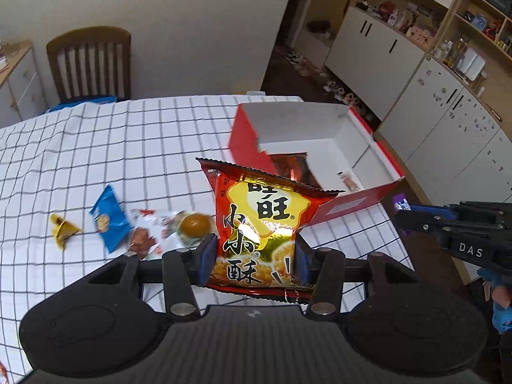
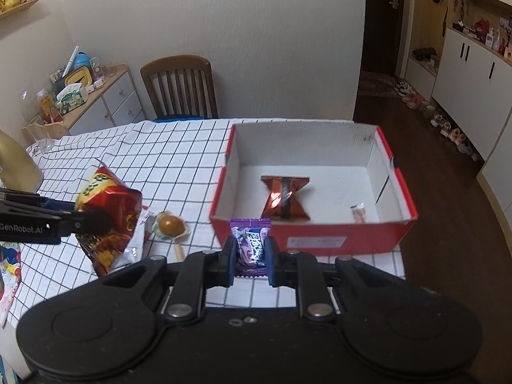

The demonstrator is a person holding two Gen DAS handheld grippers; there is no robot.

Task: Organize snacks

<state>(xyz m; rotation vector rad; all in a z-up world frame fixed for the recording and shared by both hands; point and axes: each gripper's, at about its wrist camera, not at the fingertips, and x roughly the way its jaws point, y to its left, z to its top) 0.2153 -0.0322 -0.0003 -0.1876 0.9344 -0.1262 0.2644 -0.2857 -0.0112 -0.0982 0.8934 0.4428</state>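
My left gripper [image 1: 254, 260] is shut on a red and gold snack bag [image 1: 259, 220], held upright above the checked tablecloth, just short of the red open box [image 1: 352, 204]. In the right wrist view the same bag [image 2: 108, 211] hangs left of the box [image 2: 313, 240]. My right gripper [image 2: 251, 260] is shut on a small purple candy packet [image 2: 251, 243], close to the box's near wall. Inside the box lie a shiny red wrapper [image 2: 283, 196] and a small pale sweet [image 2: 358, 212].
Loose snacks lie on the tablecloth [image 1: 128, 147]: a yellow triangular pack [image 1: 62, 228], a blue packet [image 1: 108, 220], a brown round sweet in clear wrap [image 1: 195, 224] and red-printed packets [image 1: 144, 240]. A wooden chair [image 2: 179, 86] stands behind the table. Floor drops off right of the box.
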